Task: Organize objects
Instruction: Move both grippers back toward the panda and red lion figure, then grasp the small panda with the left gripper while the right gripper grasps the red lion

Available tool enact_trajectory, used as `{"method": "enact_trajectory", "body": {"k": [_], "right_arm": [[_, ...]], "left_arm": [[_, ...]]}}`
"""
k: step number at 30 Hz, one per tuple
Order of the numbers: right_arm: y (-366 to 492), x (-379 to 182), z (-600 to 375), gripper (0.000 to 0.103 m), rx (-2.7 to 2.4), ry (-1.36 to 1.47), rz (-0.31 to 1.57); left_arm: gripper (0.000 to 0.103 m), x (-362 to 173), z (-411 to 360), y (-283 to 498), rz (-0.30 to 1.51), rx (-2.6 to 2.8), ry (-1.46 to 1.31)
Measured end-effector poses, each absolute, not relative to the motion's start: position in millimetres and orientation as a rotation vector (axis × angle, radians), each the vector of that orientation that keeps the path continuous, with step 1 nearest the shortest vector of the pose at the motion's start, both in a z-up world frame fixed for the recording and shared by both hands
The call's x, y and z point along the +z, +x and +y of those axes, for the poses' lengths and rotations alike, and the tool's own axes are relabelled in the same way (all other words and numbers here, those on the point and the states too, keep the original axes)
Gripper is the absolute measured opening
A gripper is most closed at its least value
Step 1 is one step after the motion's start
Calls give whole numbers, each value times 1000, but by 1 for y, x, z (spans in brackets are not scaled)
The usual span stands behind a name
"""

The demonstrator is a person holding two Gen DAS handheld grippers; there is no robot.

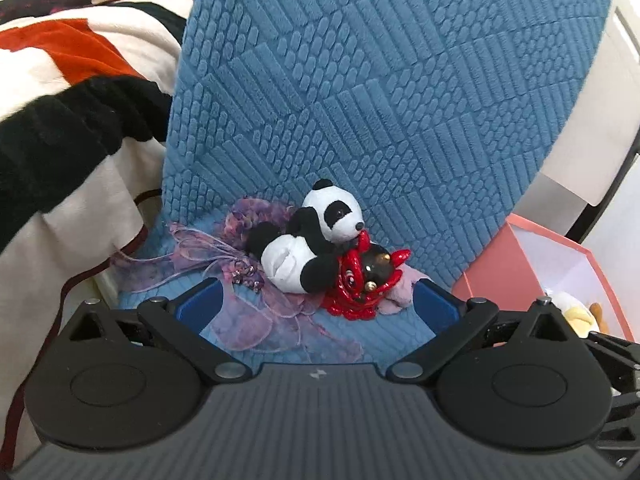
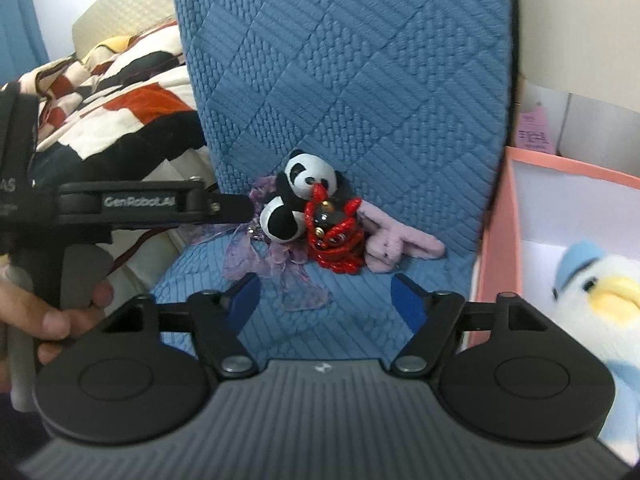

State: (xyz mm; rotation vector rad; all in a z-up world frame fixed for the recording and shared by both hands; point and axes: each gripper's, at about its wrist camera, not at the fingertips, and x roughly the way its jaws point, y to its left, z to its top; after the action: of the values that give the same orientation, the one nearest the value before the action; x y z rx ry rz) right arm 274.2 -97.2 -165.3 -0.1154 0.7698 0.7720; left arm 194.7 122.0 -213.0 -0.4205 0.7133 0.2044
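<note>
A plush panda (image 1: 310, 240) (image 2: 298, 200) lies on the blue chair seat (image 1: 400, 332) (image 2: 352, 320) against the backrest. A red and black lion-head ornament (image 1: 366, 284) (image 2: 334, 236) leans on it. A purple ribbon flower (image 1: 248, 276) (image 2: 280, 264) lies to its left, a pink plush rabbit (image 1: 400, 292) (image 2: 400, 246) to its right. My left gripper (image 1: 316, 308) is open and empty, just short of the toys; it also shows from the side in the right wrist view (image 2: 232, 208). My right gripper (image 2: 326, 300) is open and empty, further back over the seat.
A pink box (image 1: 516, 272) (image 2: 496, 248) stands right of the chair, holding a white plush duck with a blue cap (image 2: 600, 296) (image 1: 576, 312). A bed with a red, black and white blanket (image 1: 60, 80) (image 2: 120, 100) lies to the left.
</note>
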Motion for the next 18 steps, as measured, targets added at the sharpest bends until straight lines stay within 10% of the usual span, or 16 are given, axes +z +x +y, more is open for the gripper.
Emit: {"method": "enact_trajectory", "body": {"k": [18], "right_arm": [[349, -210, -32, 66, 815, -183, 782]], "left_arm": [[74, -268, 182, 253, 843, 209, -749]]}}
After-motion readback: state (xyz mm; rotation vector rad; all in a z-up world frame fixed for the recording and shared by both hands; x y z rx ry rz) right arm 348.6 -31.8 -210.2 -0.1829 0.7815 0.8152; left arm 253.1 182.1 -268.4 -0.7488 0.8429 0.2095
